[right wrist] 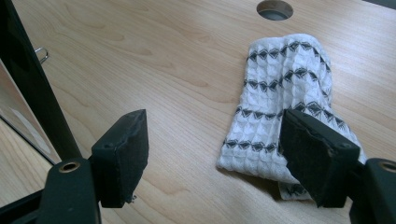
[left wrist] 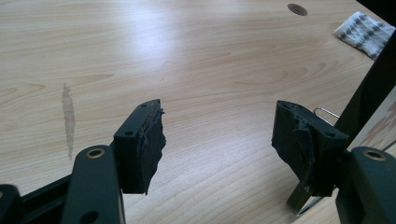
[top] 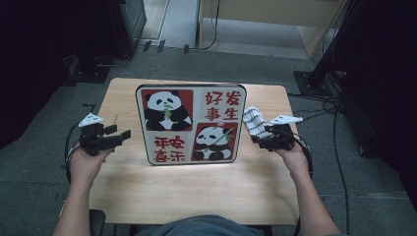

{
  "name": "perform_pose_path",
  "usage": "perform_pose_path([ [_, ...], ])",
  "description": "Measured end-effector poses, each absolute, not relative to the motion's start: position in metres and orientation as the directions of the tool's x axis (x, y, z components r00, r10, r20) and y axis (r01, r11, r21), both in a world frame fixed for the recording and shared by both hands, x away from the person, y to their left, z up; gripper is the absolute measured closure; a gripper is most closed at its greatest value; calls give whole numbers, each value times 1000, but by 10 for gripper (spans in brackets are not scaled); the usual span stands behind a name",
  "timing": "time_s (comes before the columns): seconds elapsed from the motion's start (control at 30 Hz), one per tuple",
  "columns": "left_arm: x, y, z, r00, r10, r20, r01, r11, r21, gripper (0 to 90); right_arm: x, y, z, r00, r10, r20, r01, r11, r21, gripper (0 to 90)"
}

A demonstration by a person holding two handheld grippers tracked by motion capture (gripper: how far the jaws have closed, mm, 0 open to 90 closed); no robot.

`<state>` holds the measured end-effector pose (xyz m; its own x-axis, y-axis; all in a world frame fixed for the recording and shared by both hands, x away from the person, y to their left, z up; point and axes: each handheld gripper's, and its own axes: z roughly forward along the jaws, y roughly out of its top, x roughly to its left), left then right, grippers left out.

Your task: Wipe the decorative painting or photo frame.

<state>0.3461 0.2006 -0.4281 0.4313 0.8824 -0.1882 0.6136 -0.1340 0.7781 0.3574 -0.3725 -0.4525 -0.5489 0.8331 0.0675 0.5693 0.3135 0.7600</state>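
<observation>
A framed panda picture (top: 191, 123) with red Chinese characters stands tilted on the wooden table (top: 196, 187); its dark edge (right wrist: 32, 88) shows in the right gripper view. A folded white cloth with a black pattern (top: 254, 121) (right wrist: 285, 98) lies to its right, and shows far off as the cloth (left wrist: 364, 31) in the left gripper view. My right gripper (top: 265, 133) (right wrist: 215, 151) is open just before the cloth's near end. My left gripper (top: 118, 135) (left wrist: 219, 140) is open over bare wood left of the picture, nothing between its jaws.
A cable hole (right wrist: 274, 9) is in the tabletop beyond the cloth. A thin wire stand piece (left wrist: 326, 112) sits by the picture's back. Cables (top: 339, 147) run on the grey floor to the right. Dark equipment stands around the table.
</observation>
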Motion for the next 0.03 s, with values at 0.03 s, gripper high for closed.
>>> perform_pose_path([
  [0.03,347,200,-429,416,891,-181,619,-132,774,338,357,-373,-453,-552,831,67,569,317,759,246],
])
